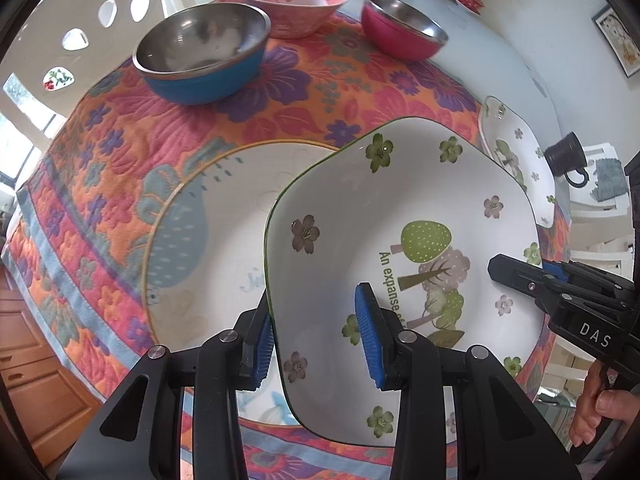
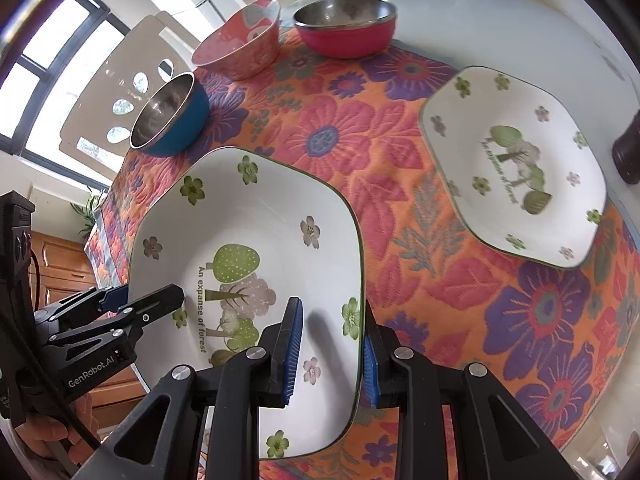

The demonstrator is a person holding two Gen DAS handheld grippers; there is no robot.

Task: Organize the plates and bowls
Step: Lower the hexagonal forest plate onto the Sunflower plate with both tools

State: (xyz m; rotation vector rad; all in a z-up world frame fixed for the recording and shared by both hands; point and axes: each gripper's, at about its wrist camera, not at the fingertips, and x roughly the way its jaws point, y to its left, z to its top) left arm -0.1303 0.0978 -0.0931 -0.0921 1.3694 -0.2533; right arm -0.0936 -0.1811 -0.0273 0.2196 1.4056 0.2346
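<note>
I have the forest plate point(image 1: 400, 248) clamped by opposite rims: the left gripper point(image 1: 320, 332) and the right gripper point(image 2: 332, 352) each stand narrowly parted, pads pinching the rim, one finger inside the well and one outside. The plate hangs level between both hands, partly over the round plate point(image 1: 224, 208) on the quilt point(image 1: 120, 168). Its twin point(image 2: 516, 164) lies well apart toward the right hand; I judge stacking there calls for carrying rightward.

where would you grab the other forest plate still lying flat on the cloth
Take the second forest plate by its raised rim, on the edge nearest you, coming down from above with one pad inside and one outside. It lies flat on the floral cloth, and the upturned rim is the only part thin enough for the jaws.
</note>
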